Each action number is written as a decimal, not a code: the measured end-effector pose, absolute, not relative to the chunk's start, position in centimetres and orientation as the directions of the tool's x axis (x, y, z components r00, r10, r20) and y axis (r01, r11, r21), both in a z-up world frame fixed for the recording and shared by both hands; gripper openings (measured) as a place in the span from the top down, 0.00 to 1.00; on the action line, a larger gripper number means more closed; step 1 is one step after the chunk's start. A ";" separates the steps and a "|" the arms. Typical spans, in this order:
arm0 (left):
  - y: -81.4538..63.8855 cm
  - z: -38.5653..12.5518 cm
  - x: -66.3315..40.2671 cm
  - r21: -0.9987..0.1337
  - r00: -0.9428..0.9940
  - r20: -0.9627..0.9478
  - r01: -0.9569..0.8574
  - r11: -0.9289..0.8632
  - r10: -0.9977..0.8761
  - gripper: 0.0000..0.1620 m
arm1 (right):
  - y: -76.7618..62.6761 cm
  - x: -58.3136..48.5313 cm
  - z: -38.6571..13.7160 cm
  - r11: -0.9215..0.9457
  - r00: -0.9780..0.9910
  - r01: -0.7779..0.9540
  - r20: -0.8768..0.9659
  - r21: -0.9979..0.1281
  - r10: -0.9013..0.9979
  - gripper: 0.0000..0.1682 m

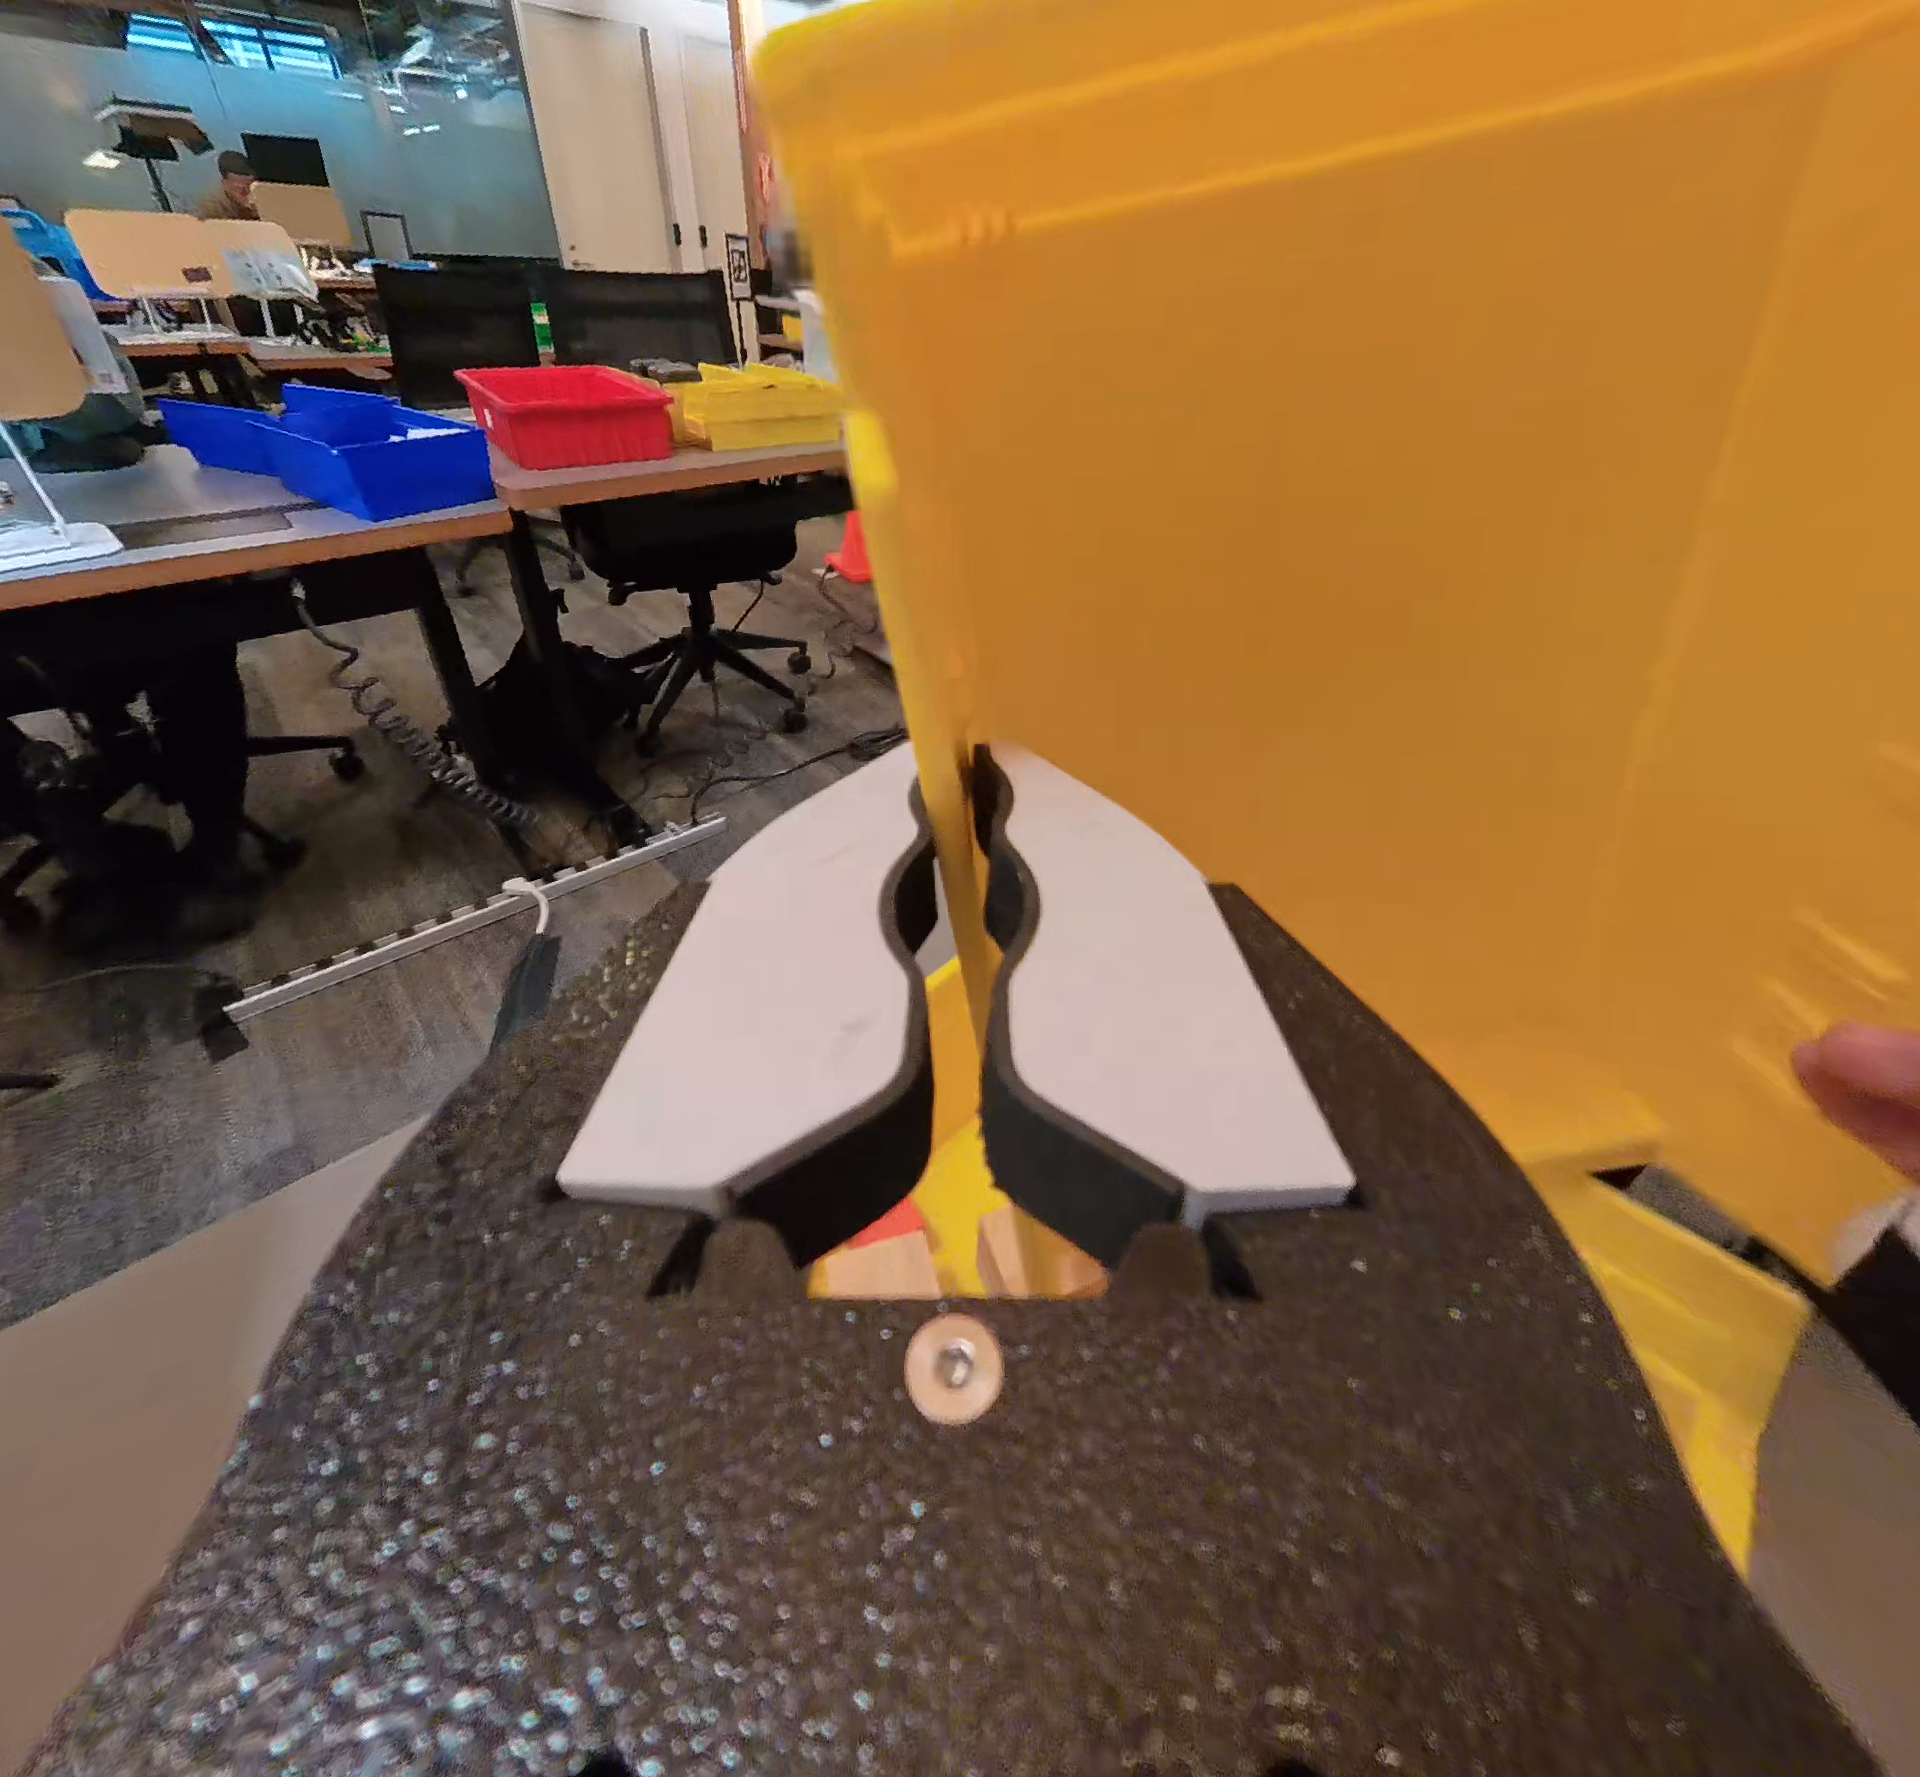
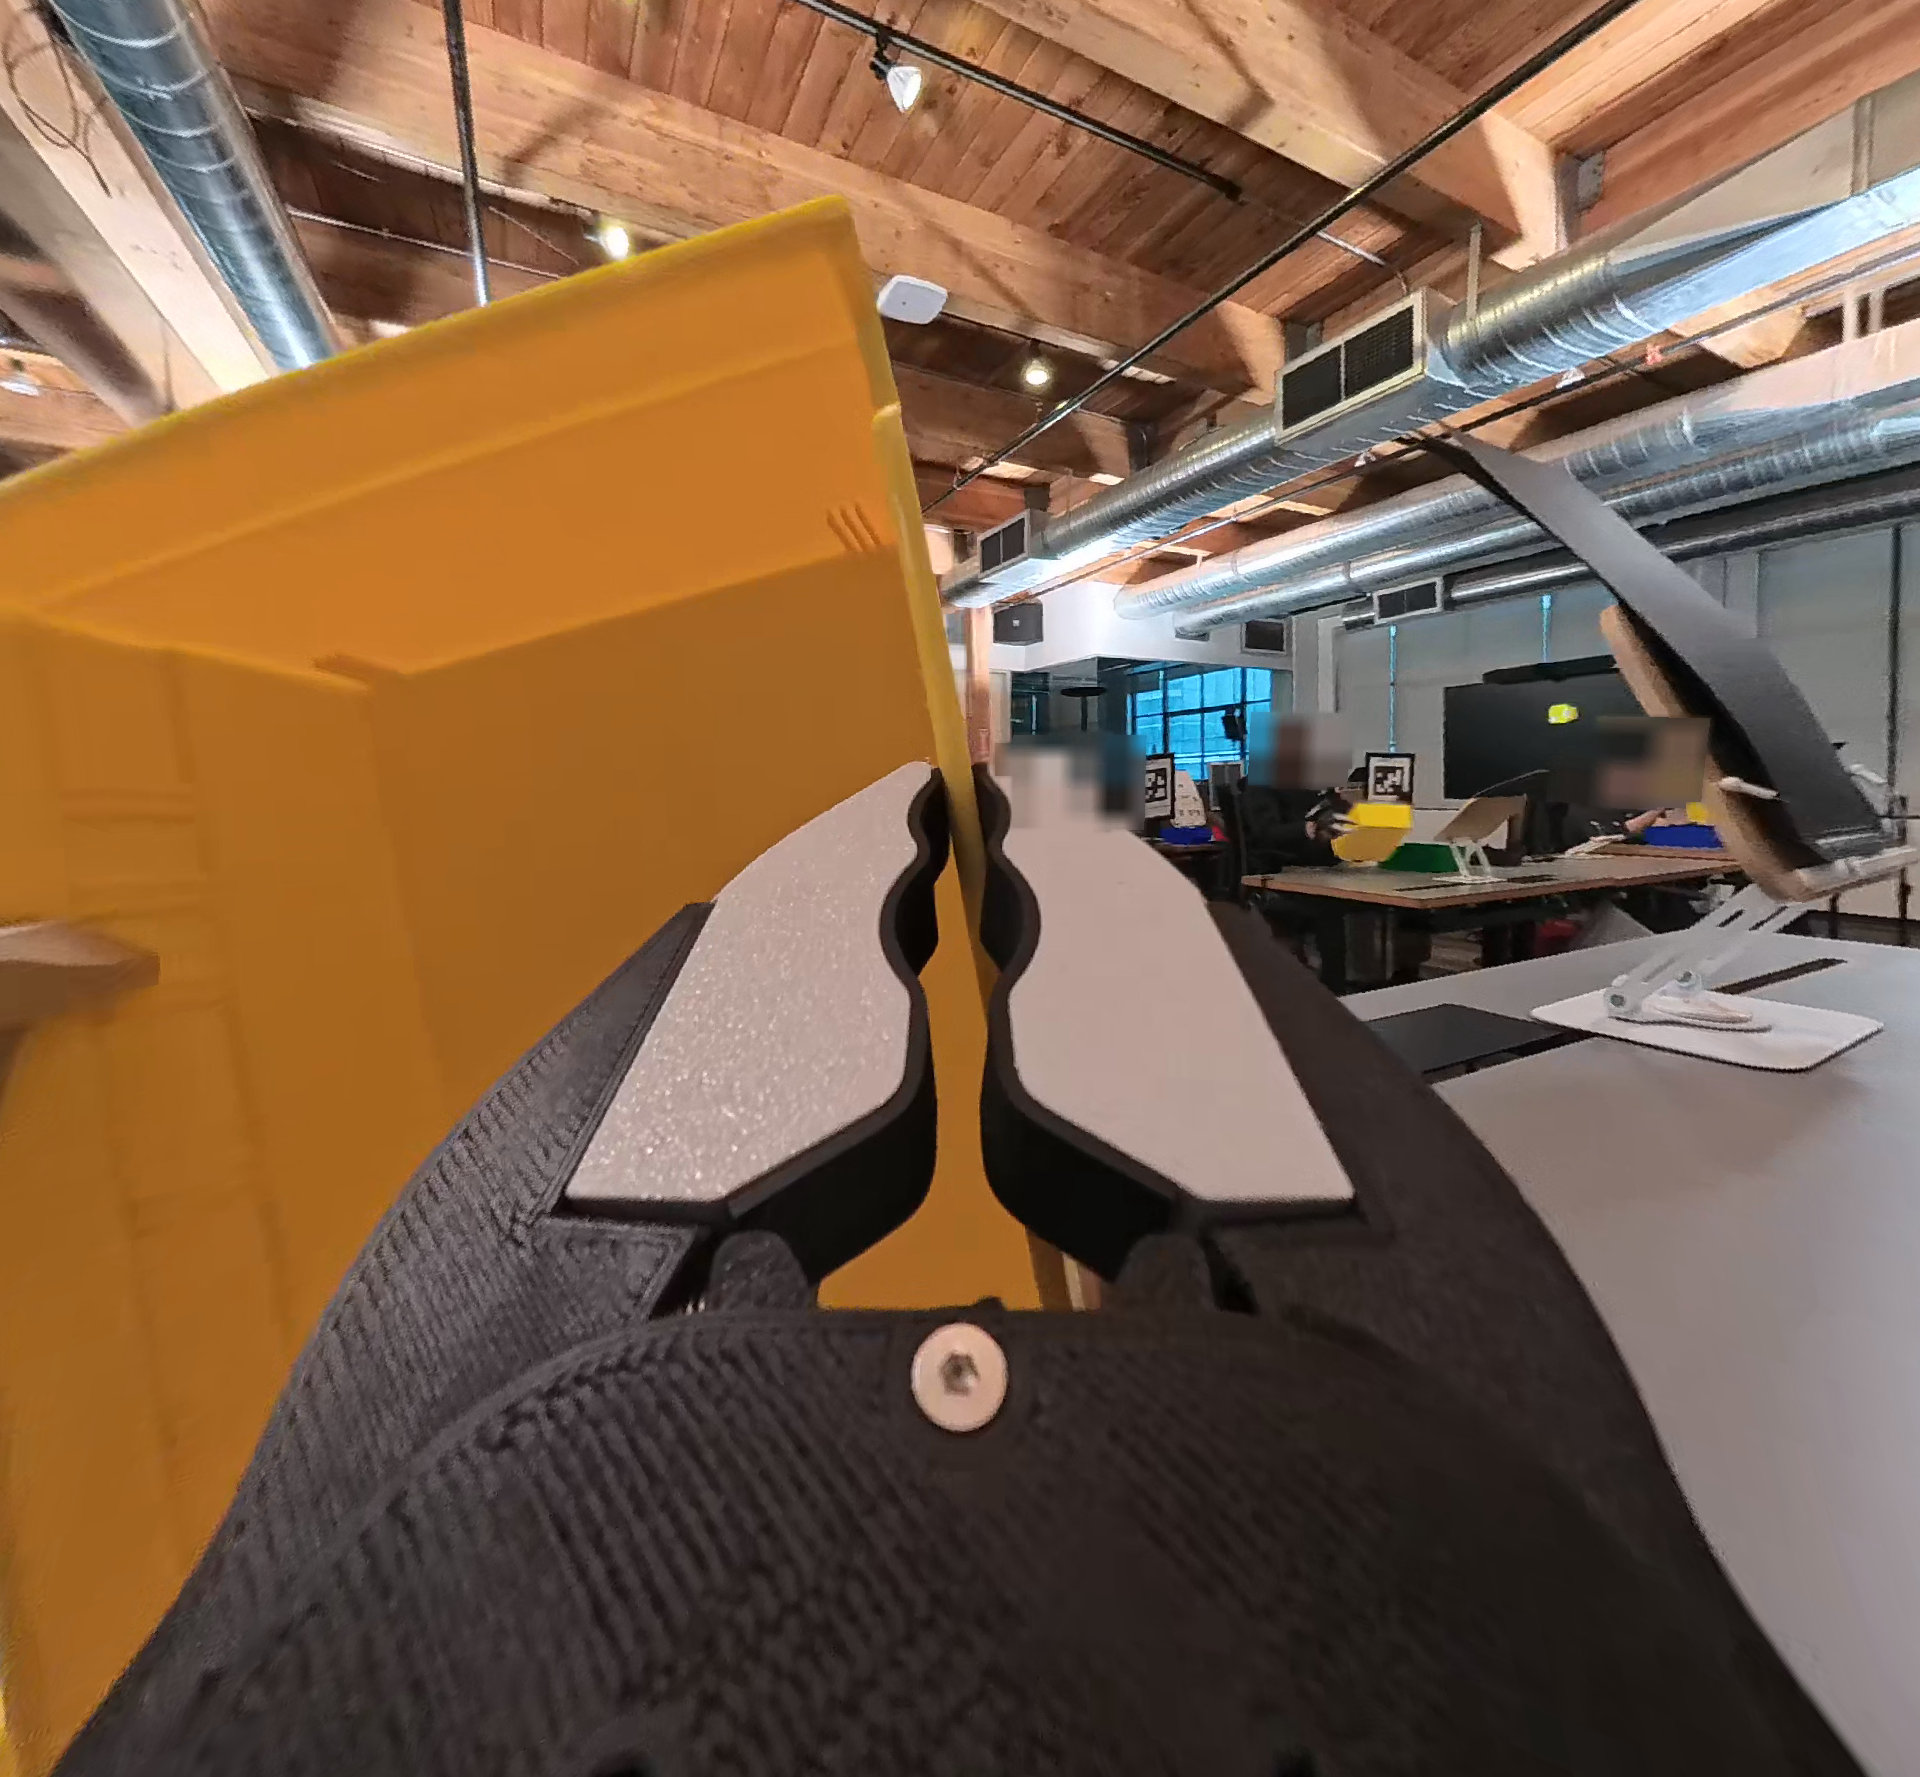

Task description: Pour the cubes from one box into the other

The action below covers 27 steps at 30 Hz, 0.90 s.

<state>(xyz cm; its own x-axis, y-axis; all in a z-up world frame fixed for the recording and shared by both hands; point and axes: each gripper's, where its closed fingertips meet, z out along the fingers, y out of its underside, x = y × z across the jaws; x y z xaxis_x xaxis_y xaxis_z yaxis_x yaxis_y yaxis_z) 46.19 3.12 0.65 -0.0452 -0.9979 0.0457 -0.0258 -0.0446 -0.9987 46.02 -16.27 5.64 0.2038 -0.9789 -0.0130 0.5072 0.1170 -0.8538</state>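
Observation:
A yellow plastic box is held up in the air and tilted steeply. My left gripper is shut on its left side wall. My right gripper is shut on the box's right side wall. Below the left gripper, through the gap behind its fingers, wooden and orange cubes lie in a second yellow box. One wooden cube shows blurred at the left edge of the right wrist view. A person's fingertip shows at the right edge of the left wrist view.
The grey table lies to the right with a white stand holding a tilted wooden board. Other desks carry blue, red and yellow bins. Office chairs stand beyond. People sit at far desks.

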 end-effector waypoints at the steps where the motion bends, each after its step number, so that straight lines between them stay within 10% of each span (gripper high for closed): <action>1: 3.3 1.3 46.1 -0.997 -0.050 0.071 -0.013 -0.071 -0.996 0.99 | -16.1 46.1 5.6 0.134 0.226 0.499 -0.021 -0.856 -0.974 0.98; 15: 3.7 6.0 42.7 -0.939 -0.095 -0.033 0.344 -0.002 -0.995 0.99 | -15.9 42.6 7.4 0.380 0.413 0.620 -0.126 -0.687 -0.902 0.96; 27: 6.9 8.3 38.9 -0.986 -0.007 -0.009 0.167 0.008 -1.000 0.99 | -12.4 40.1 10.2 0.198 0.431 0.445 0.015 -0.874 -0.902 0.96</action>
<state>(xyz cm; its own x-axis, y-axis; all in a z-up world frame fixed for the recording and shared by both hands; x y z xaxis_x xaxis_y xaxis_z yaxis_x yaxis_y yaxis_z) 38.93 6.89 8.32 -0.0068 -0.9999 -0.0095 0.1666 0.0082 -0.9860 40.12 -12.36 10.16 0.4313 -0.9021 0.0153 0.4446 0.1977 -0.8736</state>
